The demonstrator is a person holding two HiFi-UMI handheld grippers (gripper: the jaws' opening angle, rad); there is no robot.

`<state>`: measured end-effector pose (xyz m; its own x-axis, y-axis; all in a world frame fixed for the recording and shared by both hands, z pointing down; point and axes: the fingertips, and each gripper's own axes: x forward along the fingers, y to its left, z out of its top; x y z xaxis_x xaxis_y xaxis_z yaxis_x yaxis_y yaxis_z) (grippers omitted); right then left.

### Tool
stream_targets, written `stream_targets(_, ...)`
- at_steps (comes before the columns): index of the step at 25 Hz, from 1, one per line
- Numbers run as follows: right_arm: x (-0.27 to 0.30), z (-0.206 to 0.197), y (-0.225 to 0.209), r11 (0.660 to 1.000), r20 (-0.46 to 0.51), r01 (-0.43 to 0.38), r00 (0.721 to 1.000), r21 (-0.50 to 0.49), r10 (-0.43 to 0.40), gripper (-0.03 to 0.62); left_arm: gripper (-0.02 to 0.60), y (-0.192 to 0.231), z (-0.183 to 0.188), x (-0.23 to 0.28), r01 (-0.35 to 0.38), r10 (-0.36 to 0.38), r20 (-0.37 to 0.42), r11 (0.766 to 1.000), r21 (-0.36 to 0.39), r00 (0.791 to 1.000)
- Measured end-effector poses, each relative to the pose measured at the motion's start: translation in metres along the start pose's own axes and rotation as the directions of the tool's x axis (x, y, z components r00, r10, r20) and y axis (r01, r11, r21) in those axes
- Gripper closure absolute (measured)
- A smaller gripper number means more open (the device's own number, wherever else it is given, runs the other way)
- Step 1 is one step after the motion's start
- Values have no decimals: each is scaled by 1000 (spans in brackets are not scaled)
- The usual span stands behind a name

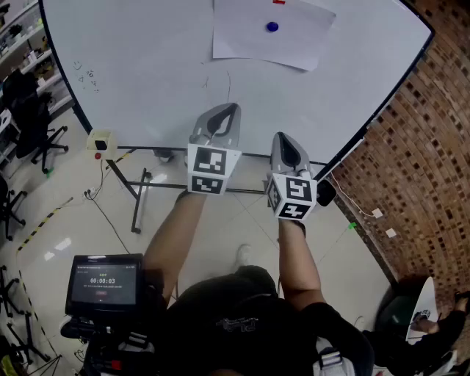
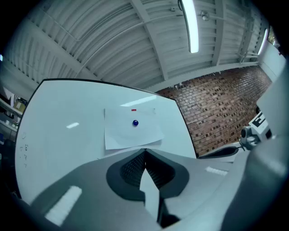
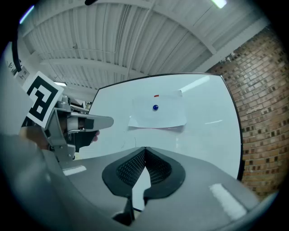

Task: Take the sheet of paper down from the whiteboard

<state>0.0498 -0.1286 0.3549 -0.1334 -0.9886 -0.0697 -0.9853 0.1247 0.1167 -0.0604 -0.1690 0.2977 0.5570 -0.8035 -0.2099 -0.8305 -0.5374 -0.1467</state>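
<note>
Currently, 1 sheet of paper (image 1: 272, 37): flat on the upper part of the whiteboard (image 1: 147, 73), with 1 blue magnet (image 1: 272, 27) near its middle and 1 red tab (image 1: 279, 2) at its top edge.

Left gripper (image 1: 232, 110): jaws fully together, nothing between them, tips short of the board. The sheet is ahead and above, well apart, up and to the right in the head view.

Right gripper (image 1: 283, 139): jaws fully together, also empty, beside the left one. The sheet is ahead and above, well apart.

Each gripper view shows the sheet beyond the closed tips, untouched.

Brick wall (image 1: 433, 132): right of the board.
</note>
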Motion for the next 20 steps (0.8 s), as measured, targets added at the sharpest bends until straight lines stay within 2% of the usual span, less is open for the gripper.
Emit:
stream_targets(8, 31, 5, -26, 998, 40, -23, 999, 53, 21, 582, 580, -6, 10, 41, 4, -6, 28, 999, 54, 1000)
stream_targets(15, 71, 10, -62, 993, 71, -66, 996, 102, 59, 581, 580, 0, 27, 90, -40, 33, 77, 995, 90, 997)
stream_targets(20, 95, 20, -86, 985, 118, -113, 988, 127, 99, 581, 580, 2, 47, 121, -101, 81, 124, 982, 162, 989)
